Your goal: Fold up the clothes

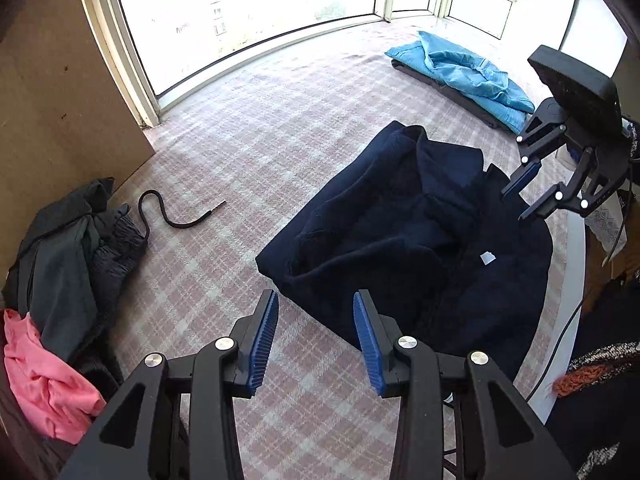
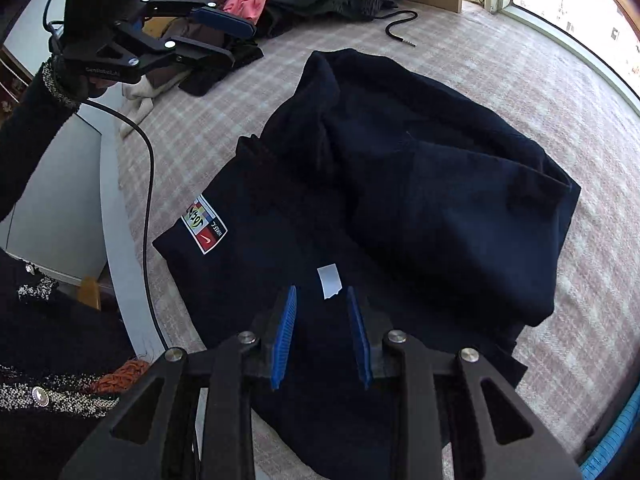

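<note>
Both grippers hung open over one navy garment.
Left gripper gaped wide, empty, above the cover; right gripper stood parted, holding nothing, over the garment lying mid-cover. One blue garment lay folded far off, one clothes pile and one cord beside.

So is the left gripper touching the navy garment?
Apart. In the right wrist view the left gripper hangs open above the heap, bedspread showing between it and the navy garment.
</note>
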